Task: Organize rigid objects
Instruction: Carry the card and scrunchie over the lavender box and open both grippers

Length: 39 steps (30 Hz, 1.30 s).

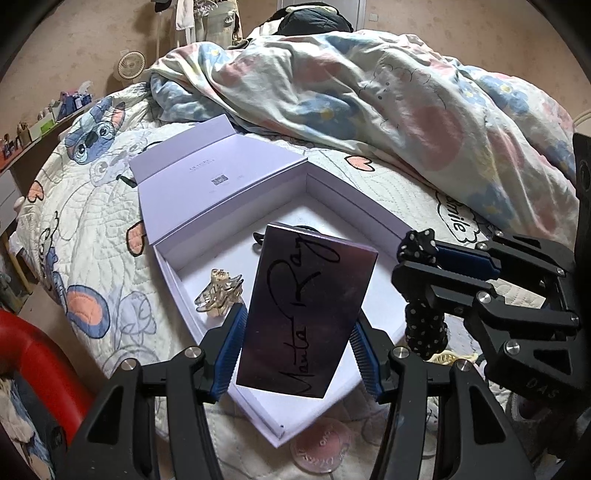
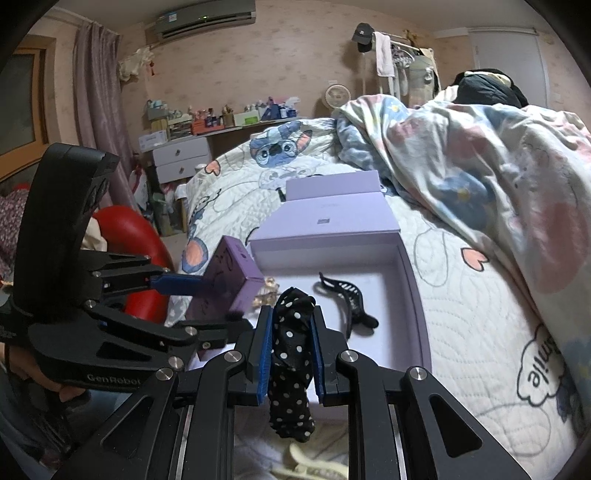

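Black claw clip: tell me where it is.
The black claw clip lies inside the open lavender box on the bed, seen in the right wrist view just beyond the right tool holding the polka-dot scrunchie.

- Bed (image 2: 461,317) with white quilted cartoon-print cover fills most of both views
- Crumpled floral duvet (image 1: 388,103) heaped along the bed's far and right side
- Pink patterned wallpaper wall (image 2: 280,62), air conditioner (image 2: 207,16) mounted high up
- Mauve curtain (image 2: 98,92) at left, beside a wood-framed window (image 2: 22,99)
- White two-drawer unit (image 2: 181,160) next to a cluttered desk (image 2: 229,122) along the wall
- Small white fan (image 2: 337,94) past the bed's far edge
- Clothes rack (image 2: 399,59) with hanging garments and a cap, pale door (image 2: 509,66) at far right
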Each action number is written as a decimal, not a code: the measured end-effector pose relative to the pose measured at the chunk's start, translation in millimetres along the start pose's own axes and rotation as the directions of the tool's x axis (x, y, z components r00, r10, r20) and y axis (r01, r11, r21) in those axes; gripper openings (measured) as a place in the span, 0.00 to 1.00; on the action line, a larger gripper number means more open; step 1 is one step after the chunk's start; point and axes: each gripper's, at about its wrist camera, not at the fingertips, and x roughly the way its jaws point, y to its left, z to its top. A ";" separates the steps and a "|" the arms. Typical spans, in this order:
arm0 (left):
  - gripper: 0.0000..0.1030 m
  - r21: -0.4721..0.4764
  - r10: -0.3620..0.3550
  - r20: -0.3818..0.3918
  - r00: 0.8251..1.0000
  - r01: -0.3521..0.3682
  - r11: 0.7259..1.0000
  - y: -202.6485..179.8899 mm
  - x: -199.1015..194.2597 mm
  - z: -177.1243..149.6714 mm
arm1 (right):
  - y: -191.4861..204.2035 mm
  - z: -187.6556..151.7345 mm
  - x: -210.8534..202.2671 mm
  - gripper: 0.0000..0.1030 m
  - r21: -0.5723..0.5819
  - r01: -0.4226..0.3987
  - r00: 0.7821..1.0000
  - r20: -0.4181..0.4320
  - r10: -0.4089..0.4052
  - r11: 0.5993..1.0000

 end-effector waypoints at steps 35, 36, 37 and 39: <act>0.53 0.083 0.054 -0.055 0.997 -0.050 0.995 19.9 79.0 57.6 | -47.3 40.3 71.6 0.17 0.010 -0.002 0.999 -0.035 0.003 1.000; 0.53 0.084 0.052 -0.056 0.997 -0.047 0.995 20.1 81.0 58.8 | -49.0 40.9 74.1 0.17 0.012 -0.001 0.999 -0.040 0.001 1.000; 0.53 0.085 0.049 -0.056 0.997 -0.044 0.995 20.3 83.1 59.8 | -50.5 41.7 76.1 0.17 0.015 0.001 0.999 -0.044 0.000 1.000; 0.53 0.084 0.050 -0.059 0.997 -0.045 0.995 21.4 87.7 61.7 | -53.4 42.2 81.3 0.17 0.021 0.007 0.998 -0.058 -0.005 1.000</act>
